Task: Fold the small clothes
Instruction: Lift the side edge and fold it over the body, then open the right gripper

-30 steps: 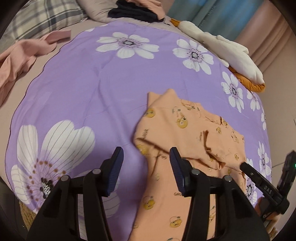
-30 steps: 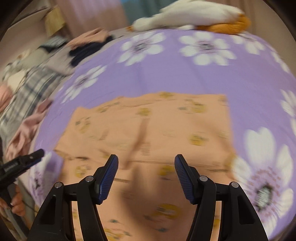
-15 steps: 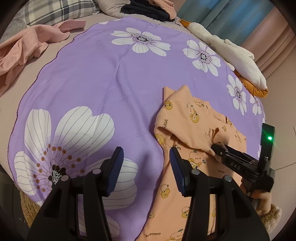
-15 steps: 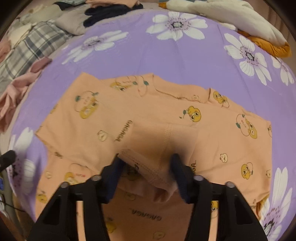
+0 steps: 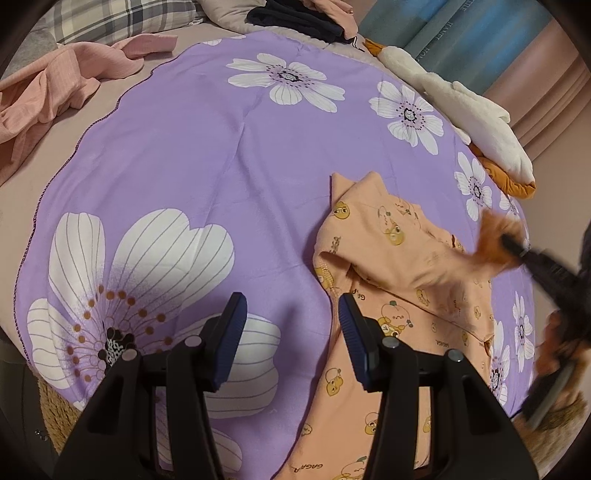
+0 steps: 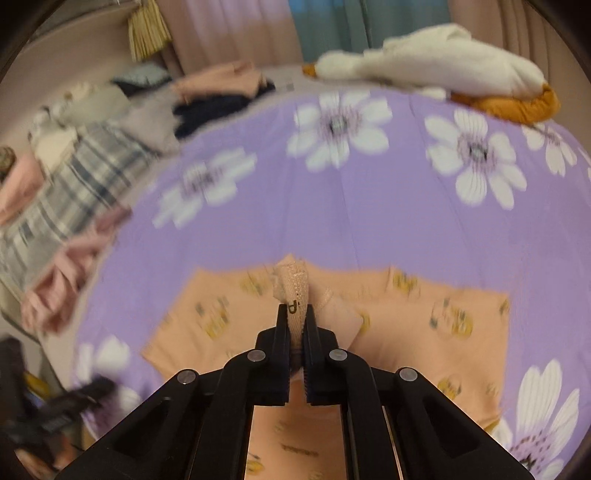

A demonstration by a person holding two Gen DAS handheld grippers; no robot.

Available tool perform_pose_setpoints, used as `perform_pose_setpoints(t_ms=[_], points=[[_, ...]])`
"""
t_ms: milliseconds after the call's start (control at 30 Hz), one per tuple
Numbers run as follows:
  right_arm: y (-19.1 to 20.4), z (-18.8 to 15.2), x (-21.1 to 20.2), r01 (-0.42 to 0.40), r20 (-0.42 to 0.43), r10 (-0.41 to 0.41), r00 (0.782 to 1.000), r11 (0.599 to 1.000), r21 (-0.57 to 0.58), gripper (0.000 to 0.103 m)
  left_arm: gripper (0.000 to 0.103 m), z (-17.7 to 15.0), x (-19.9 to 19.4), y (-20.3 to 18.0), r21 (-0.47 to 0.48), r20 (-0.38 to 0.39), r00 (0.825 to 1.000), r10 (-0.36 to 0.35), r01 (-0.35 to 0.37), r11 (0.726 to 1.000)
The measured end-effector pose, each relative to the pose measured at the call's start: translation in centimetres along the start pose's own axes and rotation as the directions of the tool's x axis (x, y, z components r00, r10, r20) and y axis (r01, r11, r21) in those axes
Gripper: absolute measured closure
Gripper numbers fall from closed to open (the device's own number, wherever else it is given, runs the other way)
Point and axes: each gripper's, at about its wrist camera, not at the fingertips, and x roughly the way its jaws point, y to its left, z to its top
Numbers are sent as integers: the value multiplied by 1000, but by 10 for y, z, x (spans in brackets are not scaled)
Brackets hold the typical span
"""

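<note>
A small peach garment with cartoon prints (image 5: 399, 280) lies on the purple flowered blanket (image 5: 207, 155), right of my left gripper (image 5: 291, 328). The left gripper is open and empty, its right finger at the garment's left edge. My right gripper (image 6: 298, 325) is shut on a ribbed sleeve cuff (image 6: 293, 291) of the garment (image 6: 424, 332) and holds it lifted above the cloth. In the left wrist view the right gripper (image 5: 517, 254) is a dark blur at the right edge with the cloth pulled up to it.
A white and orange plush goose (image 5: 480, 122) lies at the blanket's far right edge. A pink garment (image 5: 48, 85), a plaid pillow (image 5: 122, 18) and dark clothes (image 5: 299, 18) lie at the back left. Curtains hang behind.
My right gripper has closed on the sleeve cuff and lifted it up off the garment. The left gripper has stayed open and hardly moved.
</note>
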Motion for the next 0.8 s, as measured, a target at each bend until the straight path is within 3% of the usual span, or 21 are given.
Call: perform_pose_setpoints(t_ms=[167,367,467,600,800], points=[[5,36,-32,-17,110,18,994,1000,-4,97,53,0,1,2,2,-7,1000,6,-6,1000],[-6,50,-55,-7,204,7,979,1000,-2,97,53,-1,3,1,9,-14,1000,11,-11,1000],[-22,47,-55,-13,207,6,978,999,33,97,53,-2,5,-2,18,-21,1000,11,-11,1000],[-55,31,-51,40,206,-65,976,992,123,97,53,-1,11,-7,34,-35,999,16,-15,999],[-103,-15,-17,70,96,-95,991,968,240,97,53,2,23,-16,58,-57,998,18,-15,998]])
